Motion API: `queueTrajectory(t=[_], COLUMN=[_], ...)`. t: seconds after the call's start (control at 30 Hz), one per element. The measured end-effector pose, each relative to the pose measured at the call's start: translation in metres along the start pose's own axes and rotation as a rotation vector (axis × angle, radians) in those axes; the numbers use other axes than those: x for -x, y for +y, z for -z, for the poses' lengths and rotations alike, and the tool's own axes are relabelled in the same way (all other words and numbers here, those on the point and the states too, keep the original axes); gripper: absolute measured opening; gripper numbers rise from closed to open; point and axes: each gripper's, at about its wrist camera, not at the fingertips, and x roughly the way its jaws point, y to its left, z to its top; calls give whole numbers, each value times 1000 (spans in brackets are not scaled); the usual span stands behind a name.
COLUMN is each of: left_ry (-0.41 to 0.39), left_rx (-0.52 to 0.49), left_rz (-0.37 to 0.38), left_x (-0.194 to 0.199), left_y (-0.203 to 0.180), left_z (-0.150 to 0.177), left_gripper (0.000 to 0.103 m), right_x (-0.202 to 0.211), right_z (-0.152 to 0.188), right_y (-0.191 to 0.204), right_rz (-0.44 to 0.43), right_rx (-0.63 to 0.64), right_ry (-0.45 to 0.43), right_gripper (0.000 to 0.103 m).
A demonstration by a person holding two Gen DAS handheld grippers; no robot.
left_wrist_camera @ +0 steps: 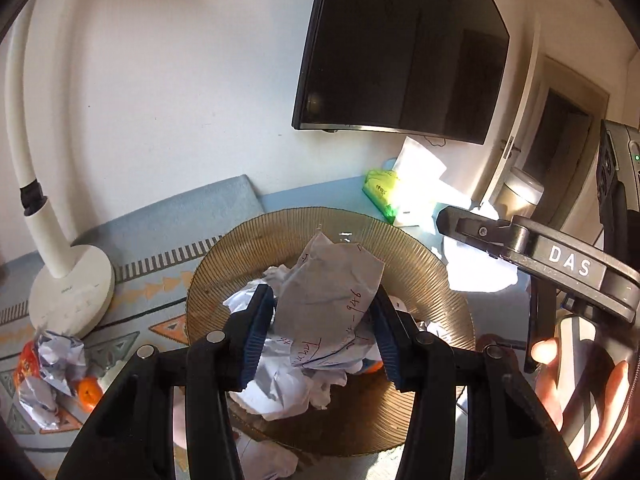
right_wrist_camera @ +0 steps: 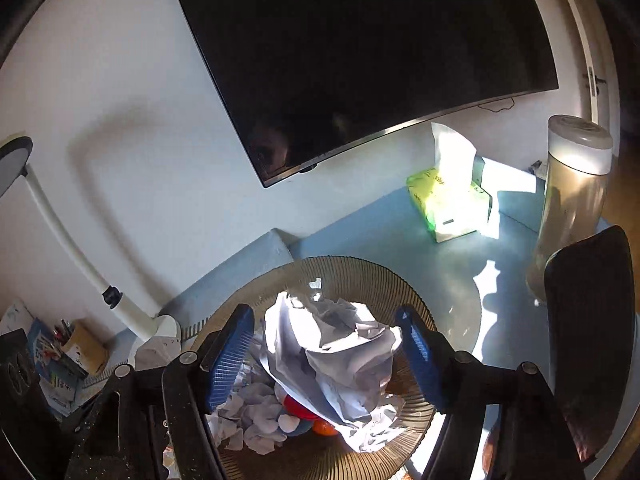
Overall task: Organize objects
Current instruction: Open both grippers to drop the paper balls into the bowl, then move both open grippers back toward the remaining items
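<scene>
While the left claw [left_wrist_camera: 322, 332] is clenched on a crumpled sheet of paper [left_wrist_camera: 328, 304] with handwriting on it, it holds that sheet just above the ribbed amber glass bowl [left_wrist_camera: 224, 264], which sits on the blue counter [left_wrist_camera: 320, 196].

Right claw [right_wrist_camera: 326, 354]: released, jaws spread wide on either side of a larger crumpled white wad [right_wrist_camera: 336, 356] that rises out of the same bowl. The pads do not appear to touch the wad, though the glare on it makes this hard to confirm.

Done so far, judged from the layout:
- Bowl already holds several paper balls, plus something red, blue and orange [right_wrist_camera: 304, 420] low in the pile; identity unclear.
- The sheet in the left claw is over the bowl but not yet dropped.

Left to do:
- A cluster of crumpled paper [left_wrist_camera: 48, 380] with an orange item [left_wrist_camera: 88, 392] lies on the patterned mat [left_wrist_camera: 168, 292] by the base of the white desk lamp [left_wrist_camera: 68, 296], outside the bowl.
- One more white paper piece [left_wrist_camera: 480, 276] lies on the counter beyond the bowl's far rim, under the right gripper's body.
- More paper shows at the bowl's near edge, partly hidden.

Estimate: past halfway; a few loose pieces remain. Tissue pack [right_wrist_camera: 448, 204] and tall container [right_wrist_camera: 568, 200] stand well apart, untouched.
</scene>
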Motion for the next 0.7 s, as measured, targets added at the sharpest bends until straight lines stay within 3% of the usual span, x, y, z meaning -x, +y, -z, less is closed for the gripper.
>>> queueTrajectory(t=[0.07, 0.1, 0.27, 0.4, 0.57, 0.7], left_ry=[-9, -25, -41, -78, -182, -246], left_rx=[18, 29, 88, 169, 259, 301], left_rz=[-21, -11, 14, -2, -128, -244], left_x=[0, 5, 40, 87, 165, 214], left_y=[3, 6, 24, 50, 96, 131], left_z=[-2, 0, 11, 32, 61, 94], left_gripper=[88, 91, 93, 93, 93, 99], right_x=[1, 2, 24, 51, 83, 85], right_z=[-2, -2, 14, 33, 61, 103], right_y=[-3, -4, 9, 40, 94, 137], right_rz=[-7, -13, -32, -101, -197, -274], right_rx=[4, 15, 88, 173, 279, 354], right_ry=[-9, -10, -22, -30, -64, -48], right_gripper=[77, 77, 77, 78, 89, 89])
